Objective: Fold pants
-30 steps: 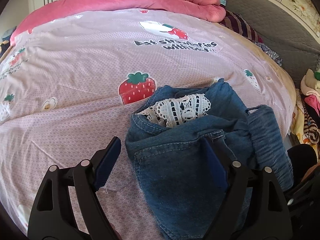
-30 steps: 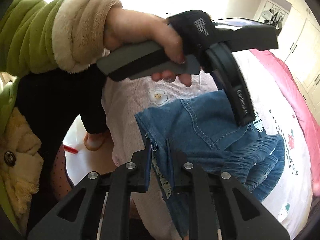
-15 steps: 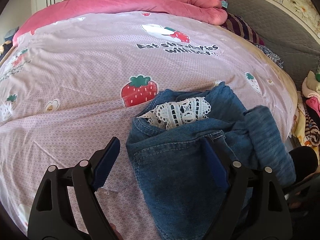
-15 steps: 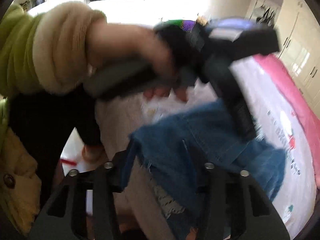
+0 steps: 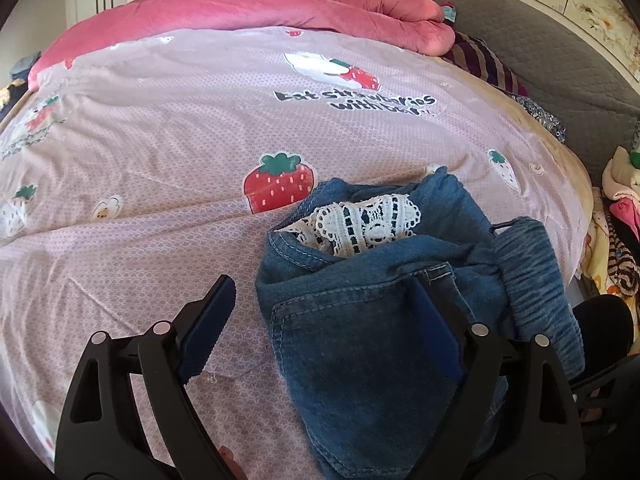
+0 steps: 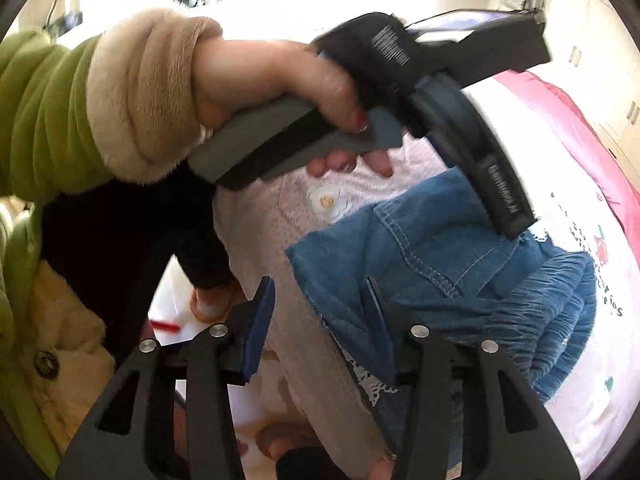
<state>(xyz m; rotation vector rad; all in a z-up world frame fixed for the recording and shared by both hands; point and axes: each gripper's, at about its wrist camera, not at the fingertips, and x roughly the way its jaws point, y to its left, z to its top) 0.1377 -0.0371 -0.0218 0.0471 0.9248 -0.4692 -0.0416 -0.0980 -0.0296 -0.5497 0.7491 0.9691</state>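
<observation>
The folded blue denim pants point(image 5: 372, 320) with a white lace trim point(image 5: 360, 220) lie on the pink strawberry bedsheet point(image 5: 160, 140) near its right edge. My left gripper point(image 5: 320, 312) is open, its right finger resting over the pants, its left finger over the sheet. In the right wrist view the pants point(image 6: 440, 248) lie on the bed corner. My right gripper point(image 6: 320, 312) is open and empty at the pants' near edge. The person's left hand point(image 6: 272, 80) holds the other gripper above the pants.
A rolled pink duvet point(image 5: 260, 8) lies at the far side of the bed. A grey headboard point(image 5: 560, 60) and striped clothes point(image 5: 484, 60) are at the right. More clothes point(image 5: 616, 232) pile beside the bed. The person's body in green point(image 6: 40, 120) stands at the left.
My right gripper has opened and let go of the pants' edge. The left gripper has stayed open over the pants and barely moved.
</observation>
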